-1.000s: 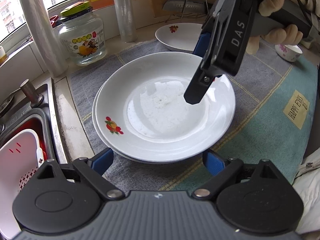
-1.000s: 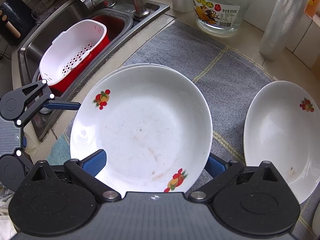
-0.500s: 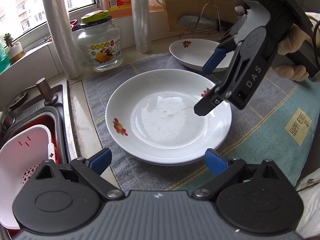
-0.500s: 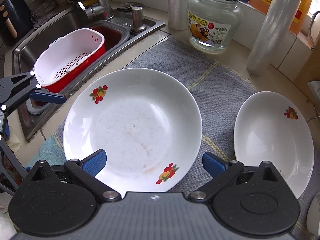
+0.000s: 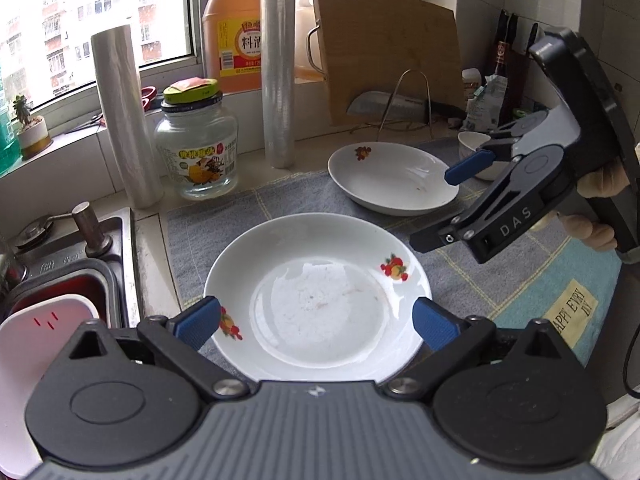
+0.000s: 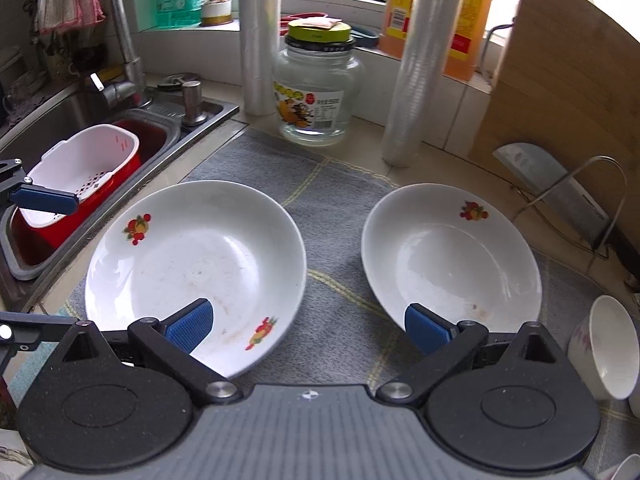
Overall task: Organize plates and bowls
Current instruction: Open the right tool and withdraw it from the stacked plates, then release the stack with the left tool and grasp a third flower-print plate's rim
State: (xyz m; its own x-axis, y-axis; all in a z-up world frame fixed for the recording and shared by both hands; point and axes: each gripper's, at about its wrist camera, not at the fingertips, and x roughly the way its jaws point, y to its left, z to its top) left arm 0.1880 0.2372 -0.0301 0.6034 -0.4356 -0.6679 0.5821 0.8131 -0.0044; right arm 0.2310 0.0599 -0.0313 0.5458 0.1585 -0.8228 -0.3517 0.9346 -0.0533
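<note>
A white deep plate (image 5: 316, 300) with fruit prints lies on the grey mat (image 5: 224, 224). My left gripper (image 5: 316, 324) hovers over its near rim. Its jaws are opening, and the pads stand clear of the plate on either side. A second matching plate (image 5: 392, 178) sits further back to the right. My right gripper (image 5: 444, 204), held by a gloved hand, hangs open between the two plates with nothing in it. In the right wrist view, the right gripper (image 6: 308, 328) is above the mat between the left plate (image 6: 196, 264) and the right plate (image 6: 448, 256).
The sink (image 6: 48, 128) at the left holds a red and white basket (image 6: 80, 168). A glass jar (image 5: 196, 152), two film rolls (image 5: 278, 80), an oil jug (image 5: 232, 36), a cutting board (image 5: 384, 52) and a cleaver on a wire rack (image 6: 560, 184) line the back. A small bowl (image 6: 608, 344) lies at the right.
Both grippers have risen and drawn back from the near plate. The right gripper has swung right, off the plate, toward the second one. The left jaws have spread a little wider.
</note>
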